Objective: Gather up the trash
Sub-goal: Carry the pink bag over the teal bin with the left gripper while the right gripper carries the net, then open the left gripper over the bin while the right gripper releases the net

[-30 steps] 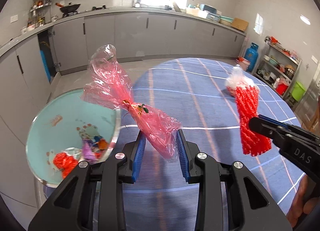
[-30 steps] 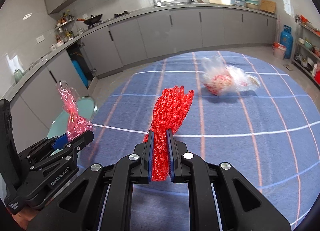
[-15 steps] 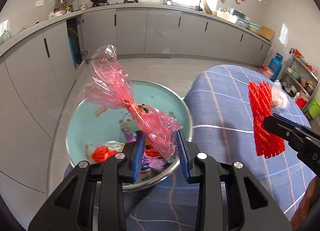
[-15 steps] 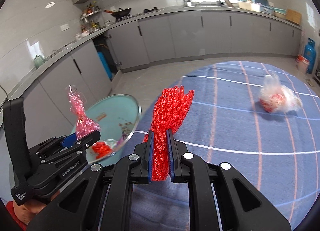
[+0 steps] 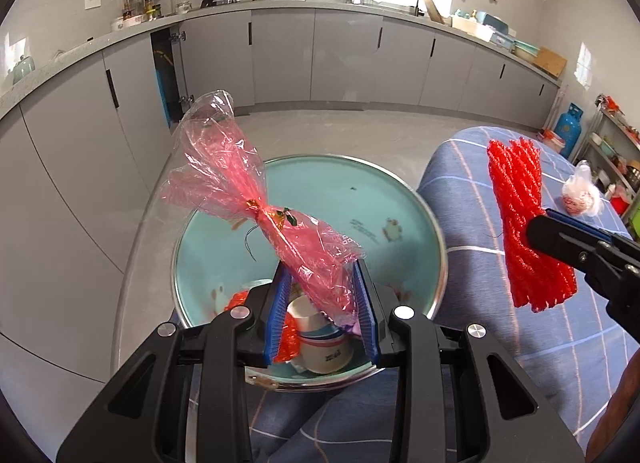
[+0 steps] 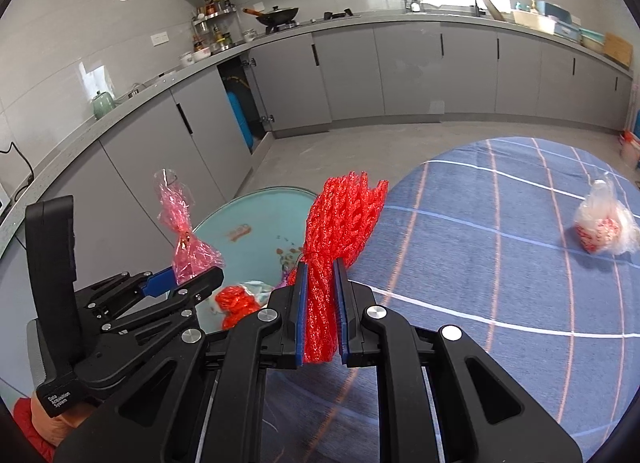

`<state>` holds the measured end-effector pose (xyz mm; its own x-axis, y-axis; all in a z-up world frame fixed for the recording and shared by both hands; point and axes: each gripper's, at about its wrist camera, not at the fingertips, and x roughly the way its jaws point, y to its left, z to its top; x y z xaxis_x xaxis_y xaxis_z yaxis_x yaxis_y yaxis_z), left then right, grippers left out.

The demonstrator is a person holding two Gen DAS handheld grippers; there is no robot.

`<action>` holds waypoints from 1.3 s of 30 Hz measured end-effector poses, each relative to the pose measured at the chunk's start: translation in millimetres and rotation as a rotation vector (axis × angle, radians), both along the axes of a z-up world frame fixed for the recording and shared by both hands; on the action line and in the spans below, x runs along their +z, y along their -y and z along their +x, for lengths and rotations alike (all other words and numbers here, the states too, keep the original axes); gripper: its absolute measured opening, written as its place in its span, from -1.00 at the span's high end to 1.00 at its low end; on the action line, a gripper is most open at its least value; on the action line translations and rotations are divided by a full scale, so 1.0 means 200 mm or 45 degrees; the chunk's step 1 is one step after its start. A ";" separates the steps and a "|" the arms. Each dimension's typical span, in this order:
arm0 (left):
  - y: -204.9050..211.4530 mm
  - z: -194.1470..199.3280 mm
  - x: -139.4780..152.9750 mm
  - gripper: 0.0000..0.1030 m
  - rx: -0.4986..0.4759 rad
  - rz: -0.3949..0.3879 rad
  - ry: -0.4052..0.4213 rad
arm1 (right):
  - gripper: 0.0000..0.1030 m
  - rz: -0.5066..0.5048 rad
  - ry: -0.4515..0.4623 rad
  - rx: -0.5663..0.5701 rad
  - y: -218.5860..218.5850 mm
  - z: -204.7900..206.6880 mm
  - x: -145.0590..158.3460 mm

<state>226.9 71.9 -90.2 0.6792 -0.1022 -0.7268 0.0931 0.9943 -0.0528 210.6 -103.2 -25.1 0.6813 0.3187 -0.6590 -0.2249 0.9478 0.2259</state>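
I hold two claws, and each pinches one piece of trash. My left claw [image 5: 322, 303] has its two blue pads pressed on the lower end of one pink cellophane wrapper [image 5: 260, 207], which is tied at its waist and rises up and to the left, above the open basin. My right claw [image 6: 320, 315] is squeezed tight on one bundle of red foam netting [image 6: 340, 223], which stands upright between the pads and fans out above them.

Below my left claw sits one round teal basin [image 5: 360, 191] with a metal rim, at the edge of the blue checked tablecloth [image 6: 500, 263]. Inside it I count one white paper cup [image 5: 320, 339] and some red scraps, partly hidden by my fingers.

One clear bag with red contents [image 6: 604, 227] lies alone on the cloth, well apart from both claws.
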 end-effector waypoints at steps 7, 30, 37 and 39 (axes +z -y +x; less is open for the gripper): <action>-0.01 0.01 -0.02 0.38 -0.009 0.019 -0.019 | 0.74 0.015 -0.028 0.048 -0.08 0.05 -0.02; -0.08 0.05 -0.10 0.38 -0.072 0.012 -0.073 | 0.74 0.017 -0.092 0.089 -0.11 0.14 -0.10; -0.06 0.08 -0.12 0.38 -0.161 0.003 -0.084 | 0.74 0.026 -0.126 0.116 -0.17 0.21 -0.12; -0.06 0.10 -0.13 0.38 -0.177 0.004 -0.090 | 0.74 0.025 -0.125 0.125 -0.20 0.23 -0.13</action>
<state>246.3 83.5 -116.6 0.6056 -0.1895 -0.7729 0.2260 0.9722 -0.0613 256.0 -64.2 -50.8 0.5785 0.3941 -0.7142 -0.2922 0.9176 0.2697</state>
